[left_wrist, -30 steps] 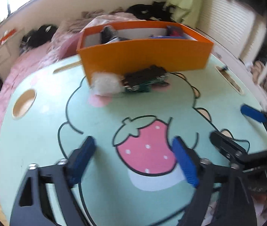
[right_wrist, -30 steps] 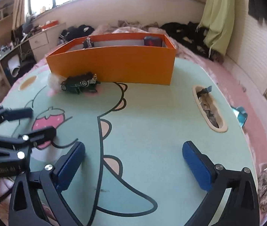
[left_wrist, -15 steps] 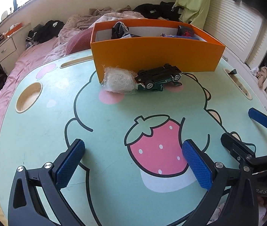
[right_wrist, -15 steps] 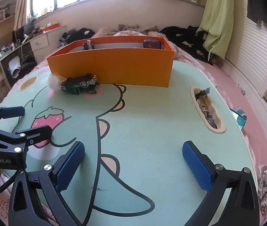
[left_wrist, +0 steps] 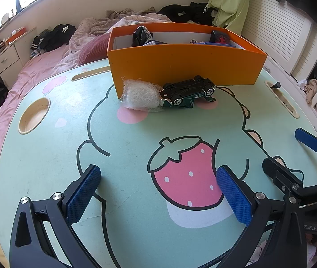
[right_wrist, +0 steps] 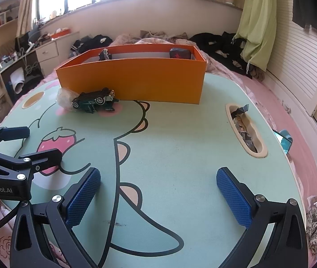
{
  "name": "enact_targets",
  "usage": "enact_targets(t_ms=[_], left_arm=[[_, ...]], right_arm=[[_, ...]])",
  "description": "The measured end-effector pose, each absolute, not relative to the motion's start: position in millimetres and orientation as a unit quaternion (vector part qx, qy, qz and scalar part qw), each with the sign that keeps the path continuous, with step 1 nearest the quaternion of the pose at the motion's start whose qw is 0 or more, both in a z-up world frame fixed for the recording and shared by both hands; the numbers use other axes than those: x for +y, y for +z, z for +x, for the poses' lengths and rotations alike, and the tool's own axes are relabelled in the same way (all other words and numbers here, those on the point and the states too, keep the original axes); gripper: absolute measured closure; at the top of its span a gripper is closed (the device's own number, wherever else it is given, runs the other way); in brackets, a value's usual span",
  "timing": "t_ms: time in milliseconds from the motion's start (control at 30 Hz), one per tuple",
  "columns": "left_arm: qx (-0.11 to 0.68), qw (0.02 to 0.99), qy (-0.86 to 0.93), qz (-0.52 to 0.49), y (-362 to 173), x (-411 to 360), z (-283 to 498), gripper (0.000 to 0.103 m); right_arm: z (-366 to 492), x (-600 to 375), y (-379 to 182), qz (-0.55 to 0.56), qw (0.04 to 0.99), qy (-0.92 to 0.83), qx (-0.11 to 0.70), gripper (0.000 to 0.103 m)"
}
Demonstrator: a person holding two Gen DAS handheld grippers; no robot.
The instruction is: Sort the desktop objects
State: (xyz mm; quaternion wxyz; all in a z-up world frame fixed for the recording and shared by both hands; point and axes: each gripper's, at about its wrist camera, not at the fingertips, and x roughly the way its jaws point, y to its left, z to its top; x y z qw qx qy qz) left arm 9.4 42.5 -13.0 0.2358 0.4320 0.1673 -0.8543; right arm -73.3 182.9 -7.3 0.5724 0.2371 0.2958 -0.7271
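An orange box (left_wrist: 185,67) stands at the far side of the mint cartoon table (left_wrist: 125,147) with several items inside. A dark green toy car (left_wrist: 188,90) lies upside down against the box front, beside a clear plastic-wrapped bundle (left_wrist: 140,96). Both also show in the right wrist view: the car (right_wrist: 93,99), the bundle (right_wrist: 64,97), the box (right_wrist: 134,80). My left gripper (left_wrist: 158,192) is open and empty, low over the table's near edge. My right gripper (right_wrist: 158,194) is open and empty, near the front edge to the right of the left one.
A round cup hole (left_wrist: 34,115) sits at the table's left. A slot (right_wrist: 245,129) on the right holds wrappers. A bed with clothes surrounds the table. A blue-cased phone (right_wrist: 284,141) lies just past the right edge.
The left wrist view has steadied and drawn slightly nearer to the car and bundle. The right gripper has barely moved. Both stay open.
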Motion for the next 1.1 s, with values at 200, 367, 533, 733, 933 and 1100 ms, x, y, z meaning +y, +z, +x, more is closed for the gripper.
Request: enact_targets(t_ms=[200,367,533,733,933,1100], left_arm=[[0.167,0.236,-0.854,0.432,-13,43,9,0.000],[0.167,0.235,-0.855,0.432,-13,43,10,0.000],[0.167,0.235,-0.855,0.431,-13,43,10,0.000],[0.176,0.211,-0.860,0.430,-9,41,10,0.000],[0.195,0.210,-0.873,0.395,24,13,13,0.008],[0.216,0.213,-0.860,0.410,28,-21,-13,0.022]], right_arm=[[-73,183,-7,0.237,0.573,-0.727,0.296,0.000],[-73,183,-7,0.236,0.574,-0.727,0.295,0.000],[-73,183,-6,0.235,0.575,-0.726,0.295,0.000],[-72,183,-7,0.235,0.575,-0.726,0.295,0.000],[-74,183,-6,0.235,0.575,-0.726,0.295,0.000],[-73,182,-6,0.235,0.576,-0.726,0.295,0.000]])
